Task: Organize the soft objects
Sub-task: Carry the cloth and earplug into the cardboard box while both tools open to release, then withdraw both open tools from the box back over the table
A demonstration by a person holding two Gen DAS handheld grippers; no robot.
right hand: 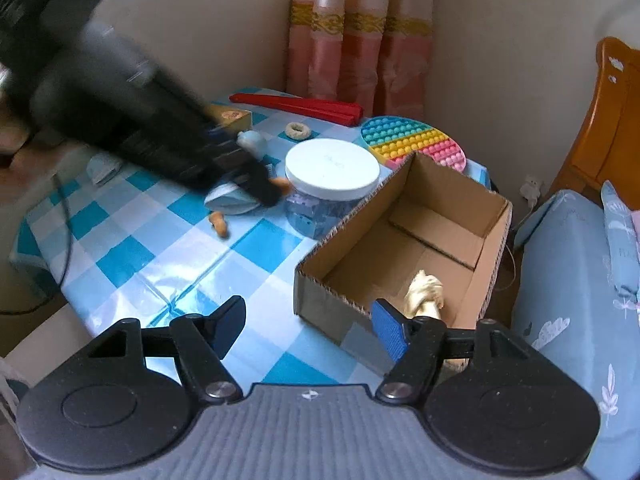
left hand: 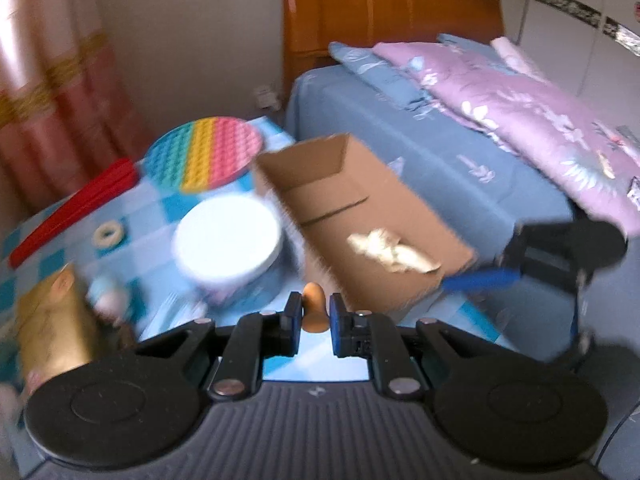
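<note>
My left gripper [left hand: 315, 314] is shut on a small orange peanut-shaped soft toy [left hand: 313, 307], held above the checkered table beside the open cardboard box [left hand: 360, 216]. In the right wrist view the left gripper [right hand: 266, 188] is blurred and holds that orange toy [right hand: 282, 186] near the jar. A cream soft toy [right hand: 424, 294] lies inside the box [right hand: 400, 248]; it also shows in the left wrist view [left hand: 394, 250]. Another orange peanut toy [right hand: 219, 224] lies on the table. My right gripper [right hand: 310, 326] is open and empty at the box's near corner.
A white-lidded jar [right hand: 332, 168], a rainbow pop-it mat [right hand: 416, 146], a red flat case [right hand: 296, 106], a small ring [right hand: 297, 130], a gold box [left hand: 52, 320] and a pale blue toy [right hand: 252, 140] sit on the blue checkered table [right hand: 140, 248]. A bed [left hand: 440, 168] stands beside it.
</note>
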